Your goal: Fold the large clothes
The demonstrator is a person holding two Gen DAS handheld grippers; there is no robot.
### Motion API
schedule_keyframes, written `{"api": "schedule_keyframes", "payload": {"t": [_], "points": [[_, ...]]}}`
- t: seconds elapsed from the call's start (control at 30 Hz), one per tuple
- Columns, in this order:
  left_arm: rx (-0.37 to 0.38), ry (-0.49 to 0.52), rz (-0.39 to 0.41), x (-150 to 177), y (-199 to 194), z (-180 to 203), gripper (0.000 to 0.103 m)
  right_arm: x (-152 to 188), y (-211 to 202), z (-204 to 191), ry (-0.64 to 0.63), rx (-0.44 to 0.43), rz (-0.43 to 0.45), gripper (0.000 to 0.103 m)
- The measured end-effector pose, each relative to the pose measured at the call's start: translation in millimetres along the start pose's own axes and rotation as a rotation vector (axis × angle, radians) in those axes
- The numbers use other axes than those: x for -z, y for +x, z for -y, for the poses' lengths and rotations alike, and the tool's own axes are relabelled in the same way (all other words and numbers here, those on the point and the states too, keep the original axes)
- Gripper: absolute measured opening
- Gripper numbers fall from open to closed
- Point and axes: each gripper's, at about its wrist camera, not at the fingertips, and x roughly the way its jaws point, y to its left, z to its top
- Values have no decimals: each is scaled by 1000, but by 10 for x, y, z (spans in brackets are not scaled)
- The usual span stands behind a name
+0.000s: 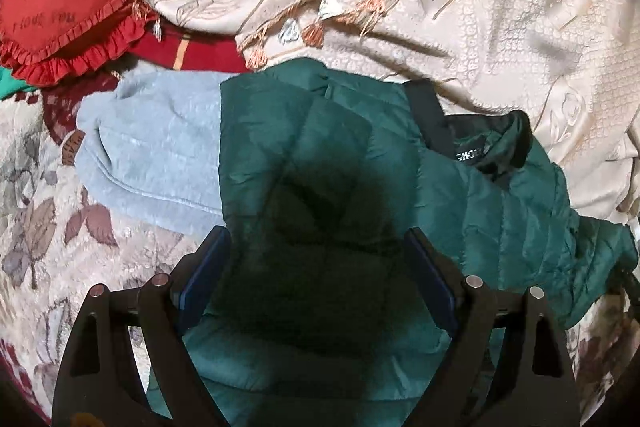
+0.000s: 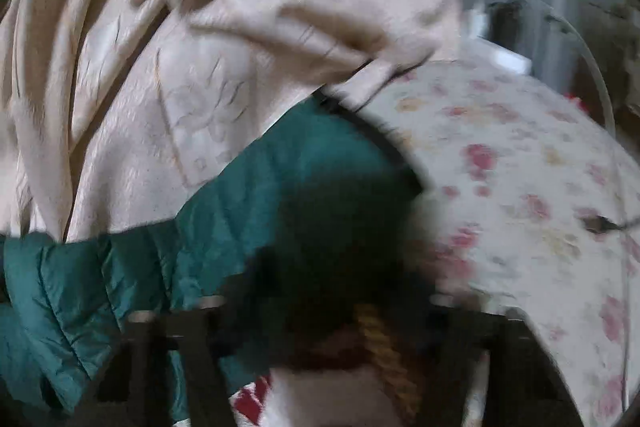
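Observation:
A dark green quilted jacket (image 1: 320, 131) lies on the bed with its black collar and label (image 1: 476, 151) toward the right. My left gripper (image 1: 318, 239) hovers just above the jacket's middle, open, its blue-padded fingers (image 1: 216, 259) wide apart with nothing pinched; its shadow falls on the fabric. In the right wrist view the picture is smeared by motion. A black-edged part of the green jacket (image 2: 240, 187) runs from lower left toward the centre. My right gripper (image 2: 320, 291) sits over the jacket's dark end, and blur and shadow hide how its jaws stand.
A pale blue fleece garment (image 1: 152, 151) lies left of the jacket. A beige fringed bedspread (image 1: 400, 27) is heaped behind, with a red frilled cushion (image 1: 64, 7) at far left. The floral bed cover (image 1: 48, 227) continues as the flowered sheet (image 2: 520, 187) to the bed's right edge.

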Motion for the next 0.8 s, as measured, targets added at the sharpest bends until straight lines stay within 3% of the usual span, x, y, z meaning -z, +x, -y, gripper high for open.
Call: {"api": "schedule_keyframes", "payload": {"t": [0.1,0.3,0.43,0.5,0.6,0.7,0.8], "points": [[0,-9,1,-10,7,-23,88,-8,-220,-120,-1,20,69,18],[7,3,-33,18,32,-30,88,7,-1081,-247,1,121,251,11],[34,-15,-47,66,-5,-66,88,-39,-1678,-432,-25,110,350,11],[41,-28,-48,94,-46,-95,88,-11,-1971,-635,-17,35,407,11],[51,-52,-40,109,-108,-152,88,158,-2174,-1046,-3,-122,420,11],[47,-61,-27,81,-145,-210,88,427,-2155,-1669,-26,-283,372,11],[40,-73,-26,55,-127,-270,88,815,-1866,-2411,-96,-449,258,11]]}}
